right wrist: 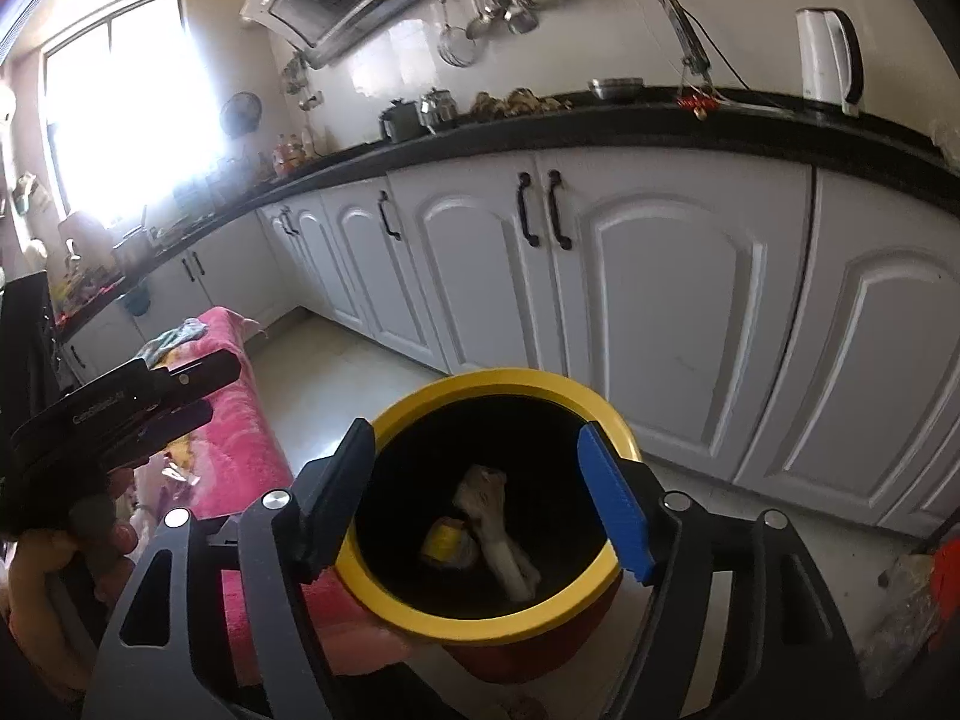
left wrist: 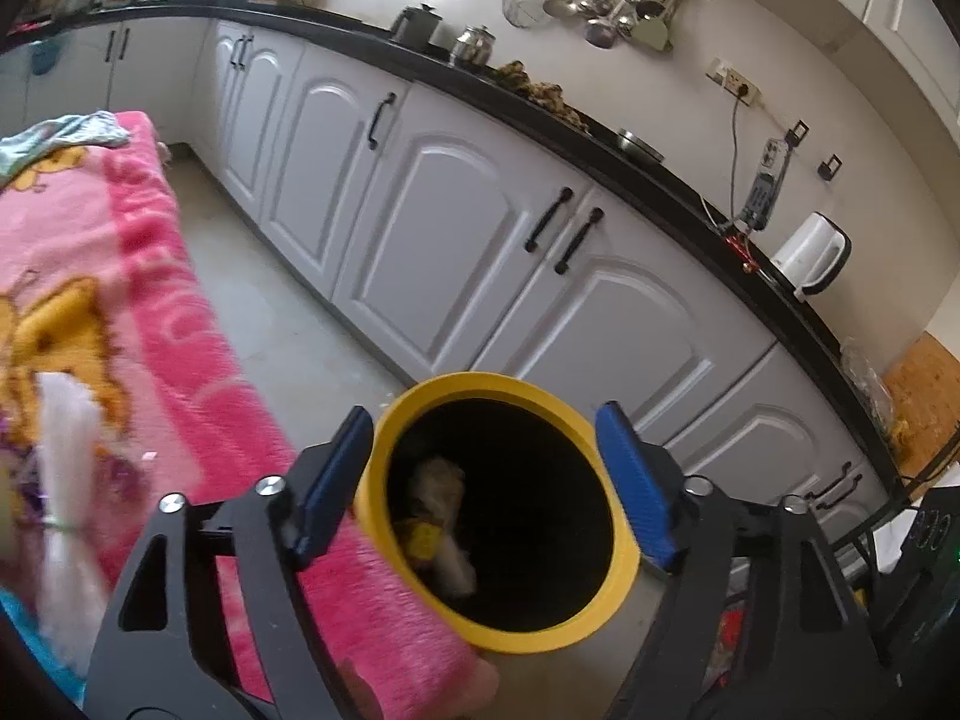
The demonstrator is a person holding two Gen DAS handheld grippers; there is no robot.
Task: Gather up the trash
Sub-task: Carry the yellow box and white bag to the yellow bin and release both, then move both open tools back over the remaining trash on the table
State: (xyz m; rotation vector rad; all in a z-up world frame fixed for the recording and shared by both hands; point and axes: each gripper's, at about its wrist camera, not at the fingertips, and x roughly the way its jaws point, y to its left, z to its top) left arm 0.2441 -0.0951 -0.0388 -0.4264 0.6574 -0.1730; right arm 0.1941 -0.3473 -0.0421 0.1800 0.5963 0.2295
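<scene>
A yellow-rimmed bin [left wrist: 498,516] with a black inside stands by the end of a pink blanket-covered table [left wrist: 150,300]. Crumpled pale trash [left wrist: 444,516] and a yellow scrap [left wrist: 423,540] lie inside it. My left gripper [left wrist: 486,480] is open, its jaws wide on either side of the bin's mouth, holding nothing. A white plastic wrapper [left wrist: 66,480] lies blurred on the blanket at the left. In the right wrist view my right gripper [right wrist: 486,498] is open and empty above the same bin [right wrist: 498,618], with the trash [right wrist: 498,528] visible inside. The left gripper's body [right wrist: 114,414] shows at its left.
White cabinets [right wrist: 660,312] under a black countertop [right wrist: 600,120] run along the far side. A white kettle [left wrist: 813,258] and pots stand on it. A grey-green cloth [left wrist: 66,135] lies at the blanket's far end. Floor [left wrist: 288,324] lies between table and cabinets.
</scene>
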